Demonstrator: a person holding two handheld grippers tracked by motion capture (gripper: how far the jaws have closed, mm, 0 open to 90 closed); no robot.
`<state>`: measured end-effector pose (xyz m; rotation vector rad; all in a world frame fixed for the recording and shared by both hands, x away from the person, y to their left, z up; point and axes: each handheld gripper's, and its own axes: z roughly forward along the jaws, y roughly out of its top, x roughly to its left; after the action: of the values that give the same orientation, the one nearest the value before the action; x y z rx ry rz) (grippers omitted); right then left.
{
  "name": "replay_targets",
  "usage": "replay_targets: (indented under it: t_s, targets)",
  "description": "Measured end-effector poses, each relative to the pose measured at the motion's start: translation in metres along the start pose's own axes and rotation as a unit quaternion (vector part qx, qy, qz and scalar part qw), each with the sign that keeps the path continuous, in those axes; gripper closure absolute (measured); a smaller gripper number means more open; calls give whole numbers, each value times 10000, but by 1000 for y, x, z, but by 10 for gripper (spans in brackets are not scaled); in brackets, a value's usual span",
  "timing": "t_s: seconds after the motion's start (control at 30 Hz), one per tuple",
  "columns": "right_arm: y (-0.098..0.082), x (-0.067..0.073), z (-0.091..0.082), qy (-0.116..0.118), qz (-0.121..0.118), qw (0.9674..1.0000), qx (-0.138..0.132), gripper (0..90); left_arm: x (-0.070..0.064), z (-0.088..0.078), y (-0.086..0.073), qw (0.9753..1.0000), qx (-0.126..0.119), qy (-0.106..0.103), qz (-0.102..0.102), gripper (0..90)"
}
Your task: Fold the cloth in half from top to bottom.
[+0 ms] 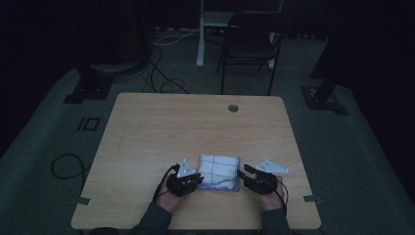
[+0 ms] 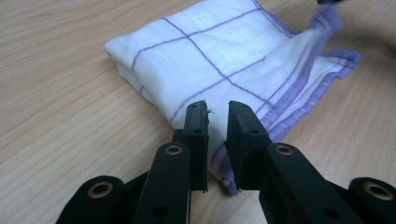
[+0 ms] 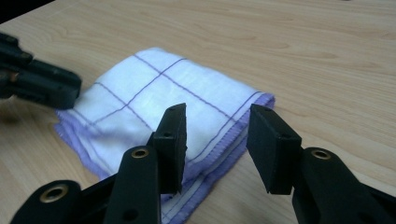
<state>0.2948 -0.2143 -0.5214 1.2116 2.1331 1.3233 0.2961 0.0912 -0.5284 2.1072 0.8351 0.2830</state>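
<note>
Lying near the table's (image 1: 147, 122) near edge, a folded white cloth (image 1: 219, 171) with purple checks sits between two grippers. The left gripper (image 2: 217, 128) has its jaws nearly together around the cloth's near-left corner, a thin gap showing between them. The right gripper (image 3: 217, 140), jaws well apart, straddles the cloth's right edge.

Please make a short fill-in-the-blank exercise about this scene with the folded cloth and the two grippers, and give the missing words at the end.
1. The folded cloth is white with thin lines of ____ colour.
2. The cloth lies between the left gripper and the ____ gripper.
3. The table under the cloth is made of light ____.
4. Beyond the table's far edge stands a dark ____ on the floor.

Missing words: purple; right; wood; chair
</note>
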Motion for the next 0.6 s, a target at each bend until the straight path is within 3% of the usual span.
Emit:
replay_targets:
  t_s: [0.27, 0.6]
  targets:
    - [-2, -10, 0, -142, 155, 9998, -35, 580, 3, -11, -2, 9998, -155, 109, 52, 748]
    - [-5, -28, 7, -712, 20, 9972, 245, 573, 31, -23, -5, 9981, -178, 579, -138, 693]
